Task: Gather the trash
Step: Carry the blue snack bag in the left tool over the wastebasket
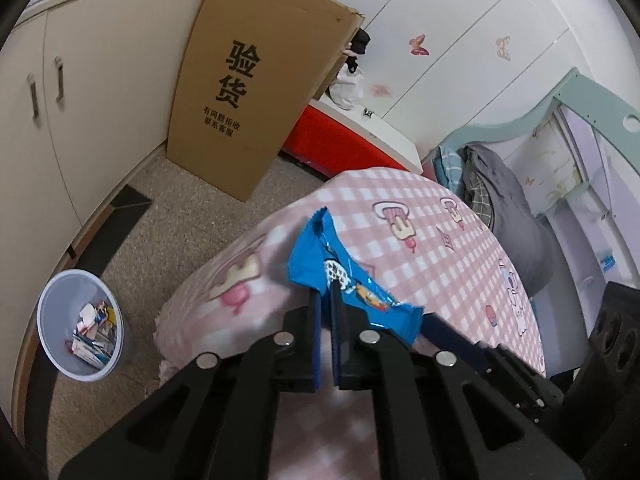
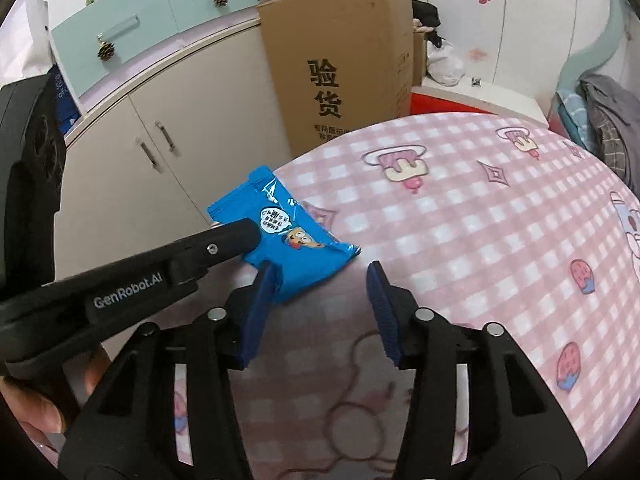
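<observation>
One blue snack wrapper (image 1: 340,264) was the item in hand. It hung at the near edge of the bed, over the pink checked bedspread (image 1: 440,240), pinched in the left gripper (image 1: 325,292). That gripper's jaws were closed almost fully on the wrapper's lower portion, with only the thin film between the blue pads. The right gripper (image 2: 322,276) stood just beside the wrapper with its jaws partly apart. Its left pad (image 2: 260,304) overlapped the wrapper's lower edge in the right wrist view, but whether it touched could not be told; no grip by it was evident.

The wrapper appeared to be thin, glossy plastic film, creased and flattened, with serrated end seals. It was judged very light, limp and somewhat slippery, so a pinch across the flat body or just inside a crimped seal should hold best. Crushing posed no concern.

The bedspread was soft printed fabric with cartoon motifs and would give under pressure. A round, pale plastic bin (image 1: 80,324), already holding paper scraps, stood on the speckled floor (image 1: 180,220) beside the bed. A tall corrugated cardboard box (image 1: 256,80) leaned against the smooth cream cabinets (image 1: 100,100).
</observation>
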{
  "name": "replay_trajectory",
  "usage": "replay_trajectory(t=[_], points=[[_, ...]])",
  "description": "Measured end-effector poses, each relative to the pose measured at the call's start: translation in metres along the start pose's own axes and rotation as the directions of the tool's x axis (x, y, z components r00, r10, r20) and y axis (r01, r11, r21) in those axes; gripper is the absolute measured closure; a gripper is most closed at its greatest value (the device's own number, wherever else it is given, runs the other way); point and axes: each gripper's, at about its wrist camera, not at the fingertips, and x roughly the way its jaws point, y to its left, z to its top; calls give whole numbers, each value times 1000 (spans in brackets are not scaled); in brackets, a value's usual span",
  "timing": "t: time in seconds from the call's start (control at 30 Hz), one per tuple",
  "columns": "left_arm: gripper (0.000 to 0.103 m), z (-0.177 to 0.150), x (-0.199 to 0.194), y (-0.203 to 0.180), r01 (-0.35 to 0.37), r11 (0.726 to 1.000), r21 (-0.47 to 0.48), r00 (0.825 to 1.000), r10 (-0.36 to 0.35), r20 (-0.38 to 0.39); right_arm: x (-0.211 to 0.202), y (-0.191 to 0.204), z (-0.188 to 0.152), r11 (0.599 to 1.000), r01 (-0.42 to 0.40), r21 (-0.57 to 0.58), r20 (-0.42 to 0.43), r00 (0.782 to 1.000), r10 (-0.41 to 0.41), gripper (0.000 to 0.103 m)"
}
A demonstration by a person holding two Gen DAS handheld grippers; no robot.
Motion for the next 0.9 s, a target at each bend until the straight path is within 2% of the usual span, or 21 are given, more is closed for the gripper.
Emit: replay_trajectory(t=[0.03, 0.1, 0.3, 0.43, 0.63, 0.9], points=[[100, -2, -2, 3, 6, 1000, 1, 1000, -6, 0, 0, 5, 0, 1000, 8, -13, -1, 1000, -8, 71], [101, -4, -6, 6, 9, 1000, -1, 1000, -9, -1, 2, 11, 0, 1000, -22, -16, -4, 1000, 22, 81], [102, -4, -12, 16, 20, 1000, -5, 1000, -20, -13, 2, 23, 2, 998, -35, -45, 11, 999, 36, 87], [102, -4, -17, 22, 24, 1000, -2, 1000, -24, -16, 3, 33, 4, 997, -43, -60, 20, 999, 44, 89], [102, 0, -38, 36, 21, 1000, -4, 999, -21, 26, 3, 65, 15, 993, -76, -85, 31, 996, 79, 89], [102, 7, -91, 88, -59, 998, -24, 990, 62, 129, 21, 140, 26, 973, -155, -168, 10, 987, 159, 89]])
